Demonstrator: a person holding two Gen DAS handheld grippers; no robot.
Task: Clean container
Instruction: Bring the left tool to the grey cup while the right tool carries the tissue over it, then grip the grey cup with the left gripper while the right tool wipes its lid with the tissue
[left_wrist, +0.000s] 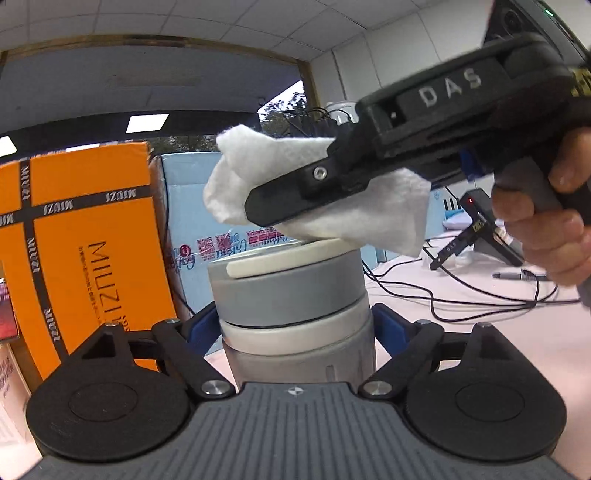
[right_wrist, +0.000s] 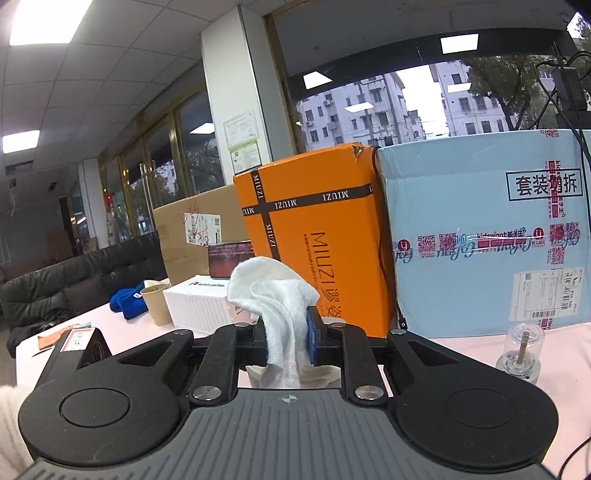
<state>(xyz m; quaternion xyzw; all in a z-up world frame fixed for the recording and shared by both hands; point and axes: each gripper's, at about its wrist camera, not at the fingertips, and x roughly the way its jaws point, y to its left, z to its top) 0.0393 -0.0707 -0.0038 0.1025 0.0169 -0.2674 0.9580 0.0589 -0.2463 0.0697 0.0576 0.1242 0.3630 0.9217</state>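
The container (left_wrist: 291, 321) is a grey cylinder with a white band, a grey lid and a white ring on top. It stands upright between the blue pads (left_wrist: 199, 328) of my left gripper (left_wrist: 293, 326), which is shut on its body. My right gripper (left_wrist: 266, 206) comes in from the upper right, held by a person's hand (left_wrist: 546, 221). It is shut on a white cloth (left_wrist: 236, 177), whose lower edge hangs just over the white ring. The right wrist view shows the cloth (right_wrist: 273, 291) pinched between the blue pads of the right gripper (right_wrist: 286, 332); the container is almost hidden below it.
An orange box (left_wrist: 85, 236) and a light blue box (right_wrist: 480, 240) stand close behind the container. Black cables (left_wrist: 443, 295), a marker (left_wrist: 517, 275) and another gripper tool (left_wrist: 480, 236) lie to the right. A paper cup (right_wrist: 157, 302), a white box (right_wrist: 199, 306) and a small clear jar (right_wrist: 521, 350) share the table.
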